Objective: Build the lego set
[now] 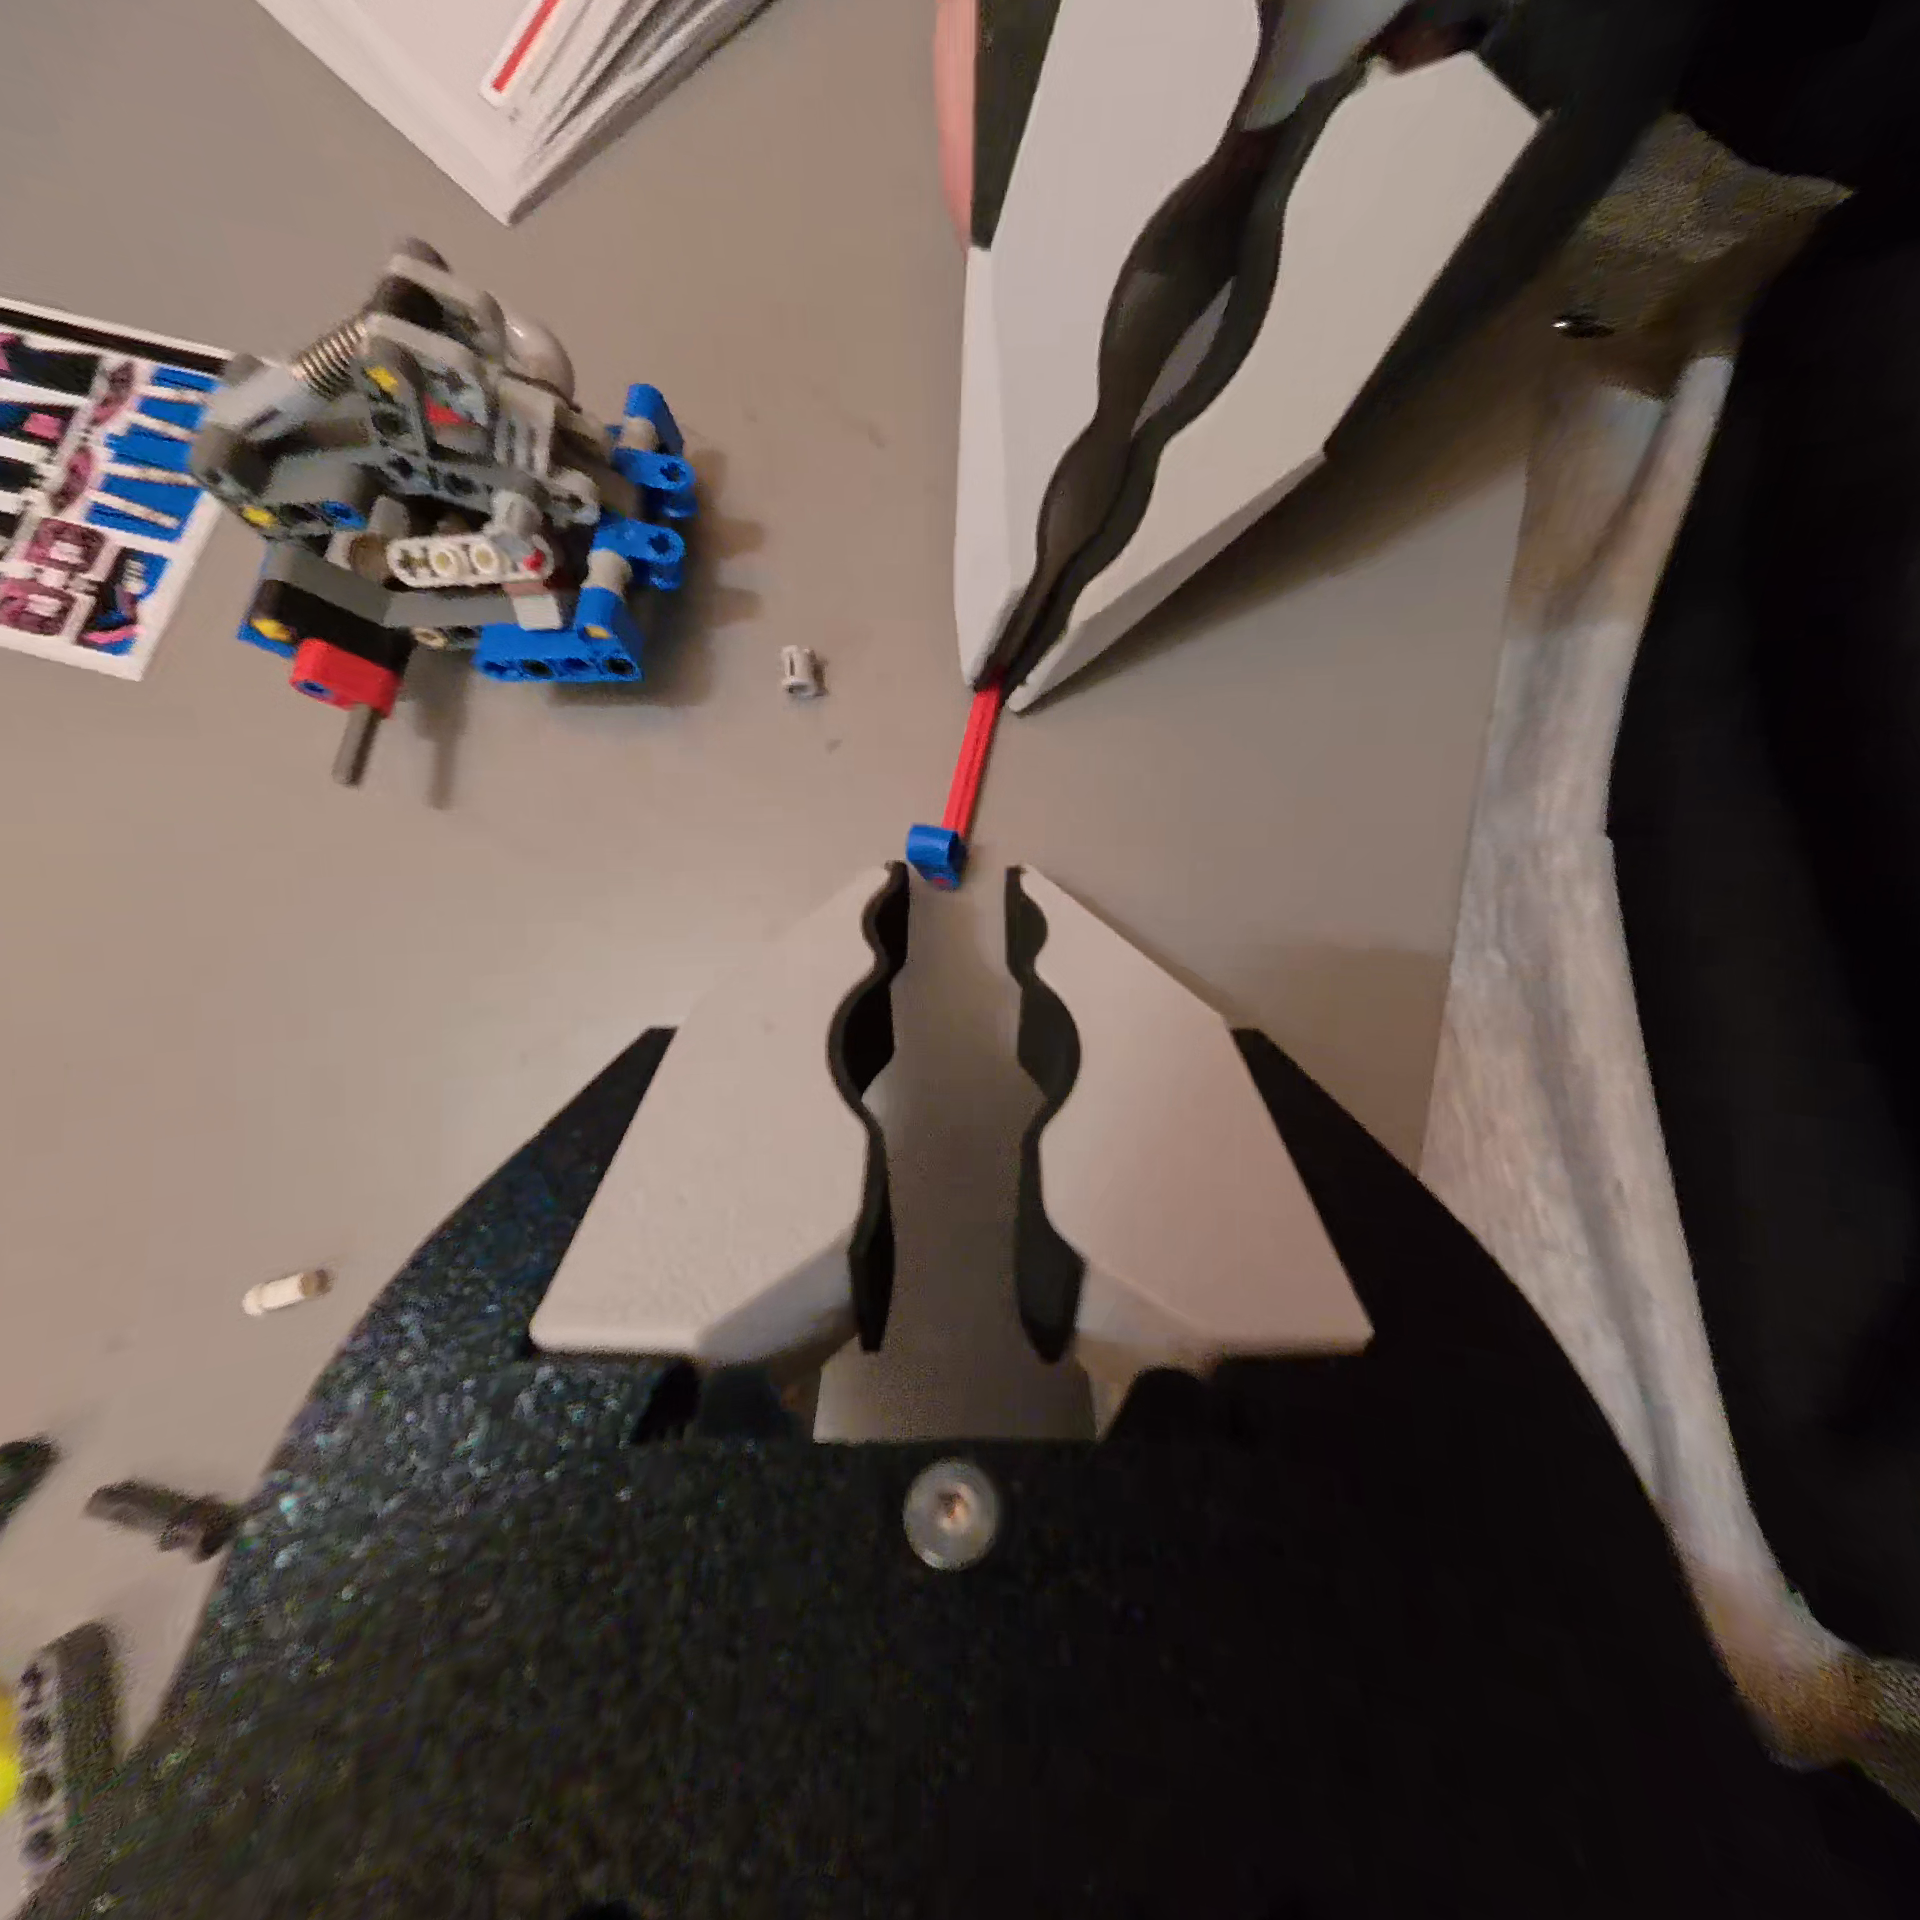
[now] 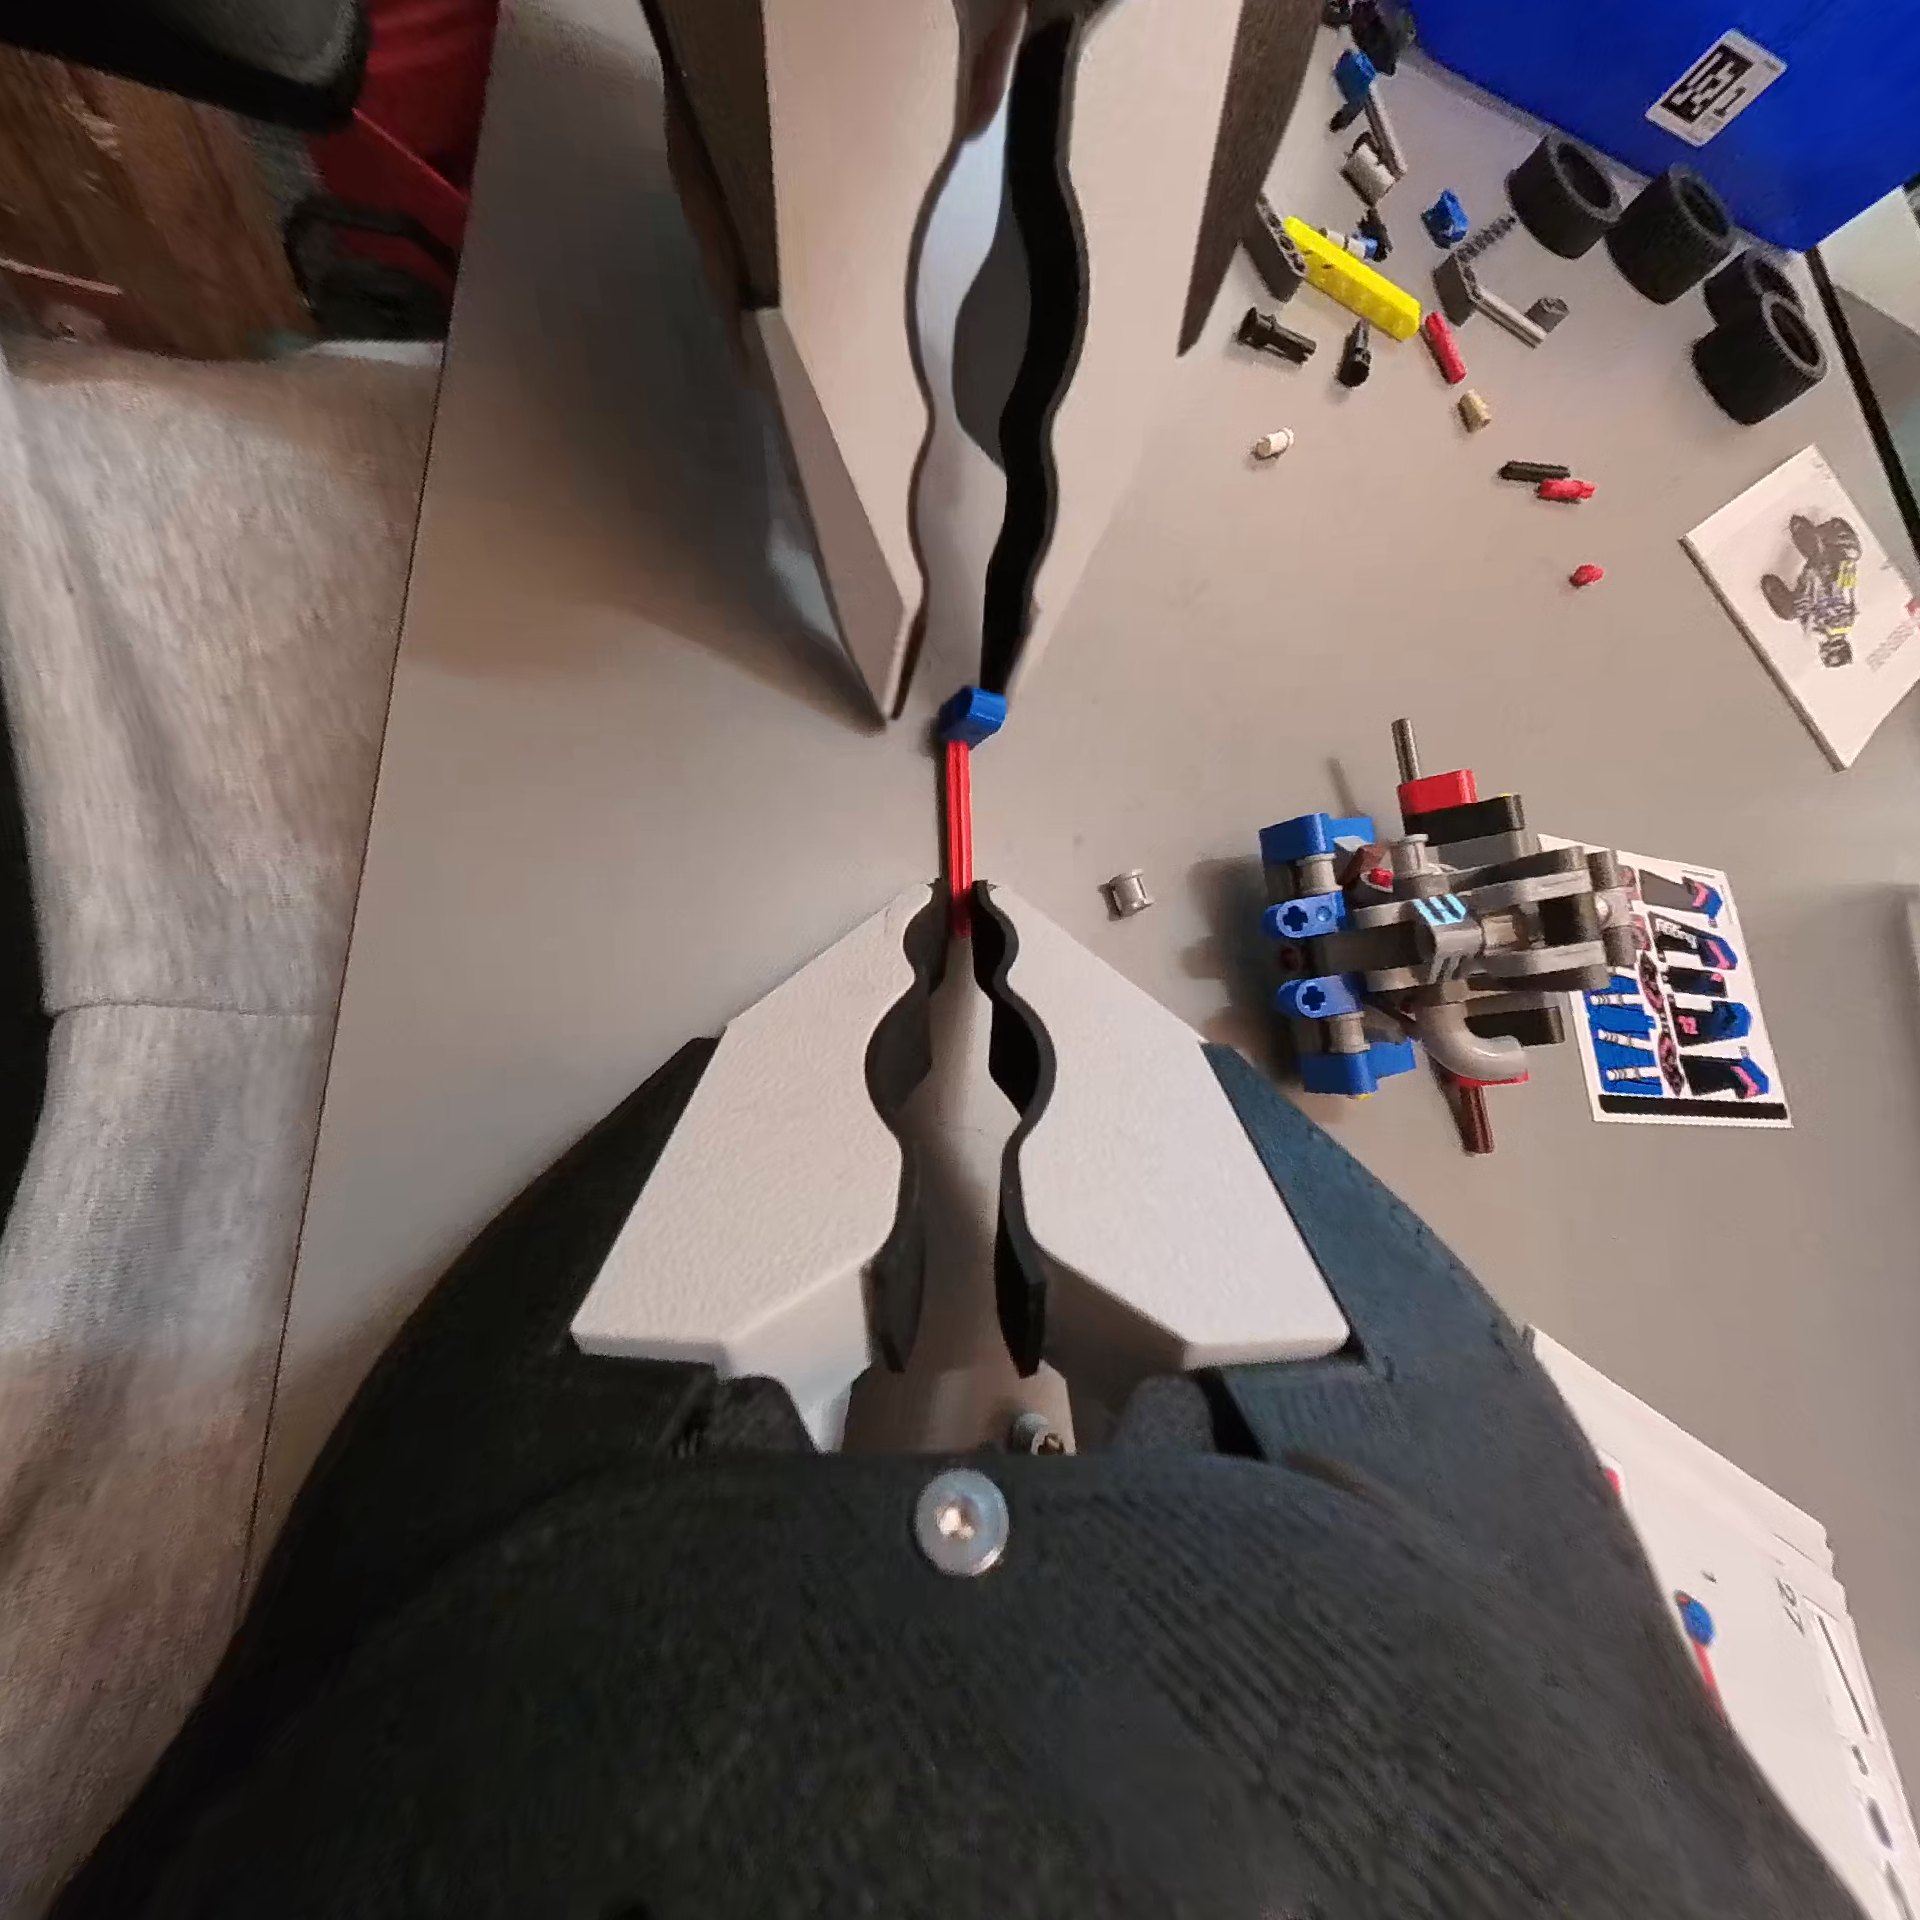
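Observation:
A red axle (image 1: pixel 977 753) (image 2: pixel 956 821) has a small blue connector (image 1: pixel 935 852) (image 2: pixel 974 715) on one end. My right gripper (image 2: pixel 961 891) is shut on the axle's other end and holds it just above the grey table; it also shows at the top of the left wrist view (image 1: pixel 997 681). My left gripper (image 1: pixel 954 878) is open, its fingertips on either side of the blue connector without closing on it; it also shows in the right wrist view (image 2: pixel 956 696). The partly built grey and blue model (image 1: pixel 436 520) (image 2: pixel 1434 945) lies on the table off to the side.
A sticker sheet (image 1: pixel 83 488) (image 2: pixel 1683 997) lies by the model, and a small grey bush (image 1: pixel 800 670) (image 2: pixel 1127 894) between model and axle. Loose parts with a yellow beam (image 2: pixel 1351 281), black tyres (image 2: pixel 1662 234), a blue bin (image 2: pixel 1621 73) and booklets (image 2: pixel 1808 603) (image 1: pixel 520 94) lie farther off. The table edge (image 2: pixel 416 623) is close by. My left and right fingertips are right by each other. My right gripper's tips are some 4 cm from the small grey bush (image 1: pixel 800 670). My right wrist view (image 2: pixel 1136 895) looks at it from another angle.

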Demonstrator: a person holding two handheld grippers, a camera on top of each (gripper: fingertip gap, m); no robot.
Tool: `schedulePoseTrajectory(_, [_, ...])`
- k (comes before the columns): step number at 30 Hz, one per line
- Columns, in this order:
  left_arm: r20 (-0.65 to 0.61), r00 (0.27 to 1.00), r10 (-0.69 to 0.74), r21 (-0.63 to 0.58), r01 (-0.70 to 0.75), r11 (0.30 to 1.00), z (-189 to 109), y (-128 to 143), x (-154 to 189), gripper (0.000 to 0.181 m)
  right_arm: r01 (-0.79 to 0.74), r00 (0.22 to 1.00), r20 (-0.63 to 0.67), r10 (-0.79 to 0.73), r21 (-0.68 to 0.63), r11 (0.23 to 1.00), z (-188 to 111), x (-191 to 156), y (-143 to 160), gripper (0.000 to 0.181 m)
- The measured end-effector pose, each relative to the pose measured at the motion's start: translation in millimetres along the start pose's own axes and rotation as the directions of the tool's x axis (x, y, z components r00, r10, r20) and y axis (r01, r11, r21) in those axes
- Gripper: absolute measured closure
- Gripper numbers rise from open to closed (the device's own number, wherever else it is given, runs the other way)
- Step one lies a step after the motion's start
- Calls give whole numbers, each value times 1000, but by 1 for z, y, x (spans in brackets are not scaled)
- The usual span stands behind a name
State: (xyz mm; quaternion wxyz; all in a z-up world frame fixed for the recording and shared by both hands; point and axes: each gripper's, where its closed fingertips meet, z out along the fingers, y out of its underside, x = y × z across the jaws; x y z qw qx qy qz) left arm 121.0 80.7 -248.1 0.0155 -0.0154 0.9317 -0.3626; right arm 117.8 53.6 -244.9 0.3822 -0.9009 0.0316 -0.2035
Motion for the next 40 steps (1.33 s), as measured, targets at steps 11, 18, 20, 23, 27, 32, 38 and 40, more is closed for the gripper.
schedulePoseTrajectory(11, [-68,997,-30,44,33,998,-1,3,-9,176,-87,980,-179,86,2,996,-5,33,2,177])
schedulePoseTrajectory(18, [-16,998,-63,31,63,998,-14,18,-26,177,-30,976,-218,17,-53,998,7,42,6,160])
schedulePoseTrajectory(20, [-25,997,-70,43,71,997,-14,18,-26,177,-35,980,-196,22,-66,997,9,43,7,161])
schedulePoseTrajectory(23, [-42,996,-77,55,79,995,-13,17,-25,177,-36,988,-153,26,-60,998,12,40,6,169])
schedulePoseTrajectory(27, [-64,995,-81,72,86,994,-11,15,-24,177,-54,993,-106,49,-50,997,12,35,7,177])
schedulePoseTrajectory(32, [-81,994,-80,84,87,993,-8,11,-23,177,-107,993,-52,105,-22,994,6,30,9,177])
schedulePoseTrajectory(38, [-74,996,-52,84,58,995,-1,3,-20,177,-139,989,-50,138,-12,990,-8,28,20,177])
schedulePoseTrajectory(40, [-79,996,-41,79,48,996,2,-1,-18,177,-150,987,-68,148,-20,988,-14,31,26,177])
